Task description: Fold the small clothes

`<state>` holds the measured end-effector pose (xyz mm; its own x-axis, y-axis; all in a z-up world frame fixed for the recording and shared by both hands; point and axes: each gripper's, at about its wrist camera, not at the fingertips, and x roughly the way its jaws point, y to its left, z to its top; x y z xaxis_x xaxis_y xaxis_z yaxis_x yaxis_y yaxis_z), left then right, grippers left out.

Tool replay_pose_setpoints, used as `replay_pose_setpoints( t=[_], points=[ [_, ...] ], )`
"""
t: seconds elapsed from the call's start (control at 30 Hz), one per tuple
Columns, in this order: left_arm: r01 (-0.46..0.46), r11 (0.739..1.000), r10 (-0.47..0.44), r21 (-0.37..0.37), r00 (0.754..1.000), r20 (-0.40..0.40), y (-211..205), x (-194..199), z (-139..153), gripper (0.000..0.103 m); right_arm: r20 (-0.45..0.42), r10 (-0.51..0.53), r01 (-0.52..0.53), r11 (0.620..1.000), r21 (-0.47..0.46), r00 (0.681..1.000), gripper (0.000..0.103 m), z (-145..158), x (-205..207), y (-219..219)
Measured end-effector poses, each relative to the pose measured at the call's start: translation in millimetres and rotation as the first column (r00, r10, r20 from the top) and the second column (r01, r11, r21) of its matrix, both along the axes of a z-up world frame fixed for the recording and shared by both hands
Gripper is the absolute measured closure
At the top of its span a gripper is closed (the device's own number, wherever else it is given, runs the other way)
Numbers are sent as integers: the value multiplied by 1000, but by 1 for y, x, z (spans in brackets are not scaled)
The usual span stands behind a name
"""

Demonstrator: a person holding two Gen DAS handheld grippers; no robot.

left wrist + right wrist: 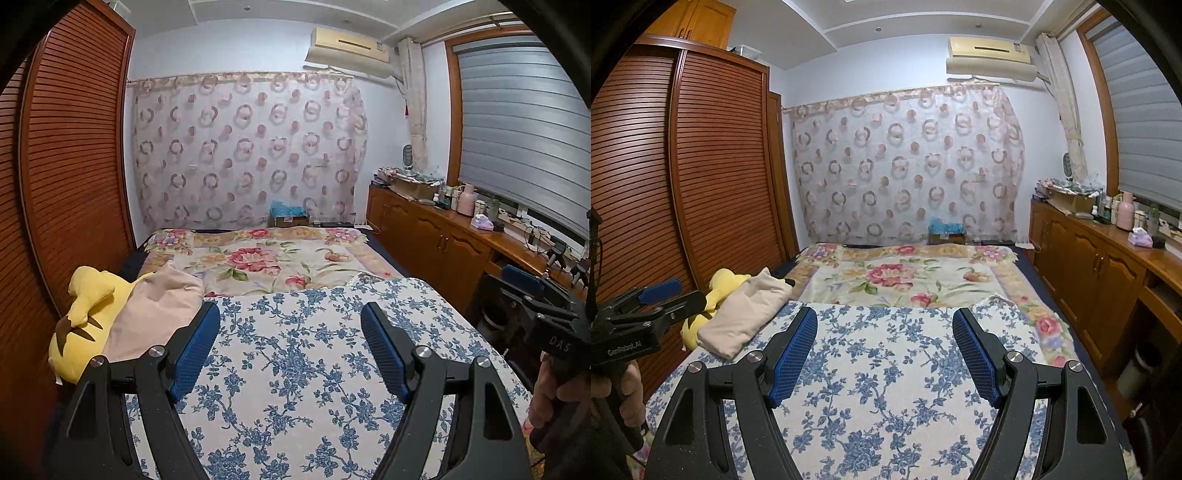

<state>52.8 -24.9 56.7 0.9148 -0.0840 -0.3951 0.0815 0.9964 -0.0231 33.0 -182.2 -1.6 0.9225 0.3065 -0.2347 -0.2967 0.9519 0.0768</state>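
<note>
A beige folded garment (159, 306) lies at the left edge of the bed, leaning on a yellow plush toy (88, 295); the right wrist view shows the garment (746, 314) too. My left gripper (290, 310) hangs open above the blue-flowered cloth (303, 369), nothing between its blue pads. My right gripper (884, 314) is open over the same cloth (886, 369), also empty. Each gripper shows in the other's view: the right one (532, 288) at the right edge, the left one (661, 291) at the left edge, near the plush toy.
A red-flowered blanket (905, 277) covers the far half of the bed. A louvred wooden wardrobe (701, 166) stands close on the left. A wooden sideboard (1108, 266) with bottles and boxes runs along the right under the window blind. A patterned curtain (243, 147) hangs behind.
</note>
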Motion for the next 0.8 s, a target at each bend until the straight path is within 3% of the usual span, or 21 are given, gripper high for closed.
replay_pose_setpoints(
  t=[0.8],
  points=[
    [-4,1000,4,-1,1000,6,4,1,-1,24,6,8,-8,1000,-10,1000,26,0,4,-11]
  ],
)
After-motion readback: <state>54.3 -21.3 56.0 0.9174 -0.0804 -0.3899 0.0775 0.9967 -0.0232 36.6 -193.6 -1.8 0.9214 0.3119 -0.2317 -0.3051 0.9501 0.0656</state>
